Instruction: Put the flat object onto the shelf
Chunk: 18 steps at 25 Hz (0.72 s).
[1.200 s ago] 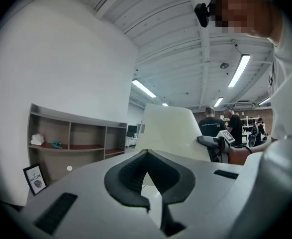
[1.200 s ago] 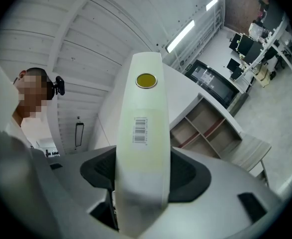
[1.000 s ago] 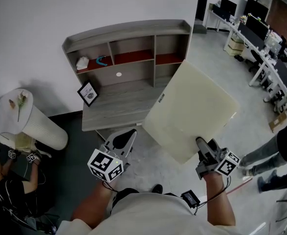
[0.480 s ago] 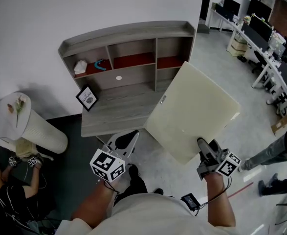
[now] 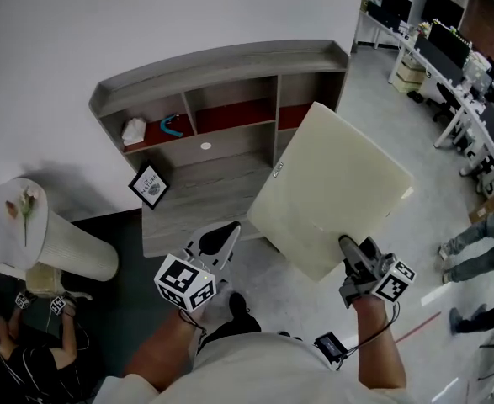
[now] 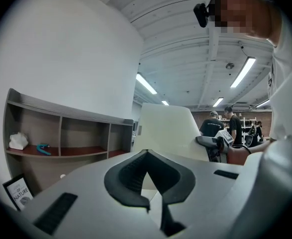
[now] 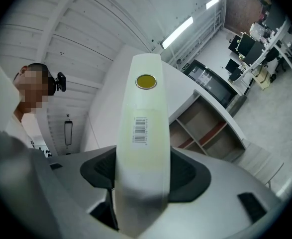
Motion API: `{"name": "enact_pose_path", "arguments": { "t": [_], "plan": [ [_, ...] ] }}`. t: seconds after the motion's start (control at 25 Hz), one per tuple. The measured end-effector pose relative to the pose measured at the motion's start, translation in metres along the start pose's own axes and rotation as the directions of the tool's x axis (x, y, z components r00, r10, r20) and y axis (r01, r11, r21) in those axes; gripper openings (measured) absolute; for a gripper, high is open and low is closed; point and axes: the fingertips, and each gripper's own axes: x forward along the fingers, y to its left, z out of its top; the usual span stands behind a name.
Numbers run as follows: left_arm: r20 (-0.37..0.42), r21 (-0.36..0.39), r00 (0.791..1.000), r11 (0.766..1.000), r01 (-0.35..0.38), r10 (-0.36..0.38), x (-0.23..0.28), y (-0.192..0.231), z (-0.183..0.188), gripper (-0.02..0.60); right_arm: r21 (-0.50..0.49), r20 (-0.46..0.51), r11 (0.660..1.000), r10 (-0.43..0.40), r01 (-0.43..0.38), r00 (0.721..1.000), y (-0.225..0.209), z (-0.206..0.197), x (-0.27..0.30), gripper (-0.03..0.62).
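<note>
A large cream flat board (image 5: 331, 192) stands tilted in front of me, and my right gripper (image 5: 346, 244) is shut on its near lower edge. In the right gripper view the board's edge (image 7: 143, 133), with a barcode sticker, fills the space between the jaws of the right gripper (image 7: 142, 168). My left gripper (image 5: 230, 228) hangs to the board's left, shut and empty, pointing toward the grey wooden shelf unit (image 5: 221, 57) against the wall. From the left gripper (image 6: 146, 153), the board (image 6: 168, 128) shows ahead and slightly right.
The shelf's cubbies hold a white crumpled thing (image 5: 134, 130) and a teal object (image 5: 172, 127). A framed card (image 5: 150, 183) leans on its lower surface (image 5: 204, 200). A white ribbed cylinder (image 5: 61, 234) stands at left, desks with monitors (image 5: 457, 66) at right, and a person's legs (image 5: 474, 242).
The shelf unit has slid slightly left and grown in the head view as I step nearer. The legs at right have moved. Both grippers and the board keep their pose.
</note>
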Motion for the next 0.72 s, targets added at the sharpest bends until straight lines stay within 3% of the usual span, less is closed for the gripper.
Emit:
{"name": "enact_pose_path", "arguments": {
  "t": [0.72],
  "plan": [
    [0.03, 0.001, 1.0, 1.0, 0.011, -0.011, -0.036, 0.207, 0.035, 0.012, -0.071, -0.007, 0.996, 0.053, -0.053, 0.999, 0.035, -0.027, 0.203, 0.287]
  ]
}}
